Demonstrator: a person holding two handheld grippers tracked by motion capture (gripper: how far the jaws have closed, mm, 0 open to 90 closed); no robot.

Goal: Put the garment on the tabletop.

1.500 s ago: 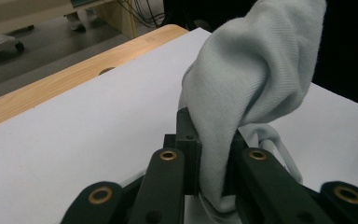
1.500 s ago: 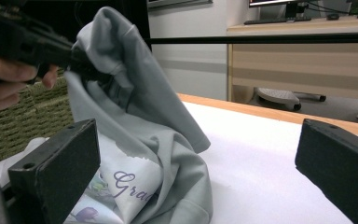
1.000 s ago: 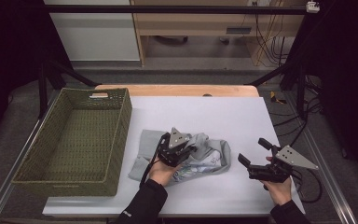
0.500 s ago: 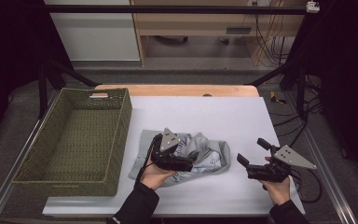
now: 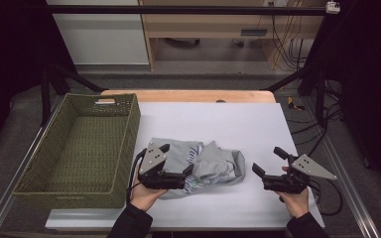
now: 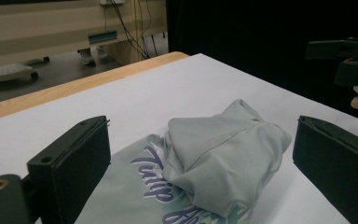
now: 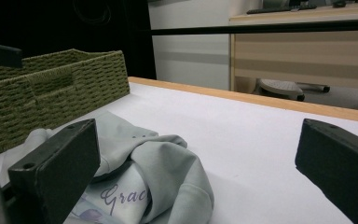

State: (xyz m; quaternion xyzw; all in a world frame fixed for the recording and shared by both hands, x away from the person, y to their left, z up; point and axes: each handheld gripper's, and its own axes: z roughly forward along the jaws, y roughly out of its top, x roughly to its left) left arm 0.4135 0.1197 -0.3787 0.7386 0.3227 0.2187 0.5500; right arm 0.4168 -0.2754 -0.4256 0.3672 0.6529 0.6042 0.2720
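A crumpled pale grey-green T-shirt (image 5: 213,166) with a purple printed script lies on the white table top, near the front. My left gripper (image 5: 176,158) sits at the shirt's left end, pointing right. Its jaws have just been opening and now stand wide apart. In the left gripper view the bunched cloth (image 6: 219,158) lies ahead of the left gripper (image 6: 200,168), and neither pad touches it. My right gripper (image 5: 269,161) hovers just right of the shirt, open and holding nothing. The right gripper view looks over the shirt (image 7: 158,168) between the wide jaws of the right gripper (image 7: 196,177).
An olive woven basket (image 5: 129,129) stands at the table's left side, and its wall (image 7: 51,88) shows beyond the shirt. A wooden strip (image 5: 188,94) borders the table's far edge. White table surface (image 5: 218,124) stretches behind the shirt.
The left gripper was shut on the shirt, then opened and let it go. It drew back left and toward the near edge. The right gripper has stayed where it was.
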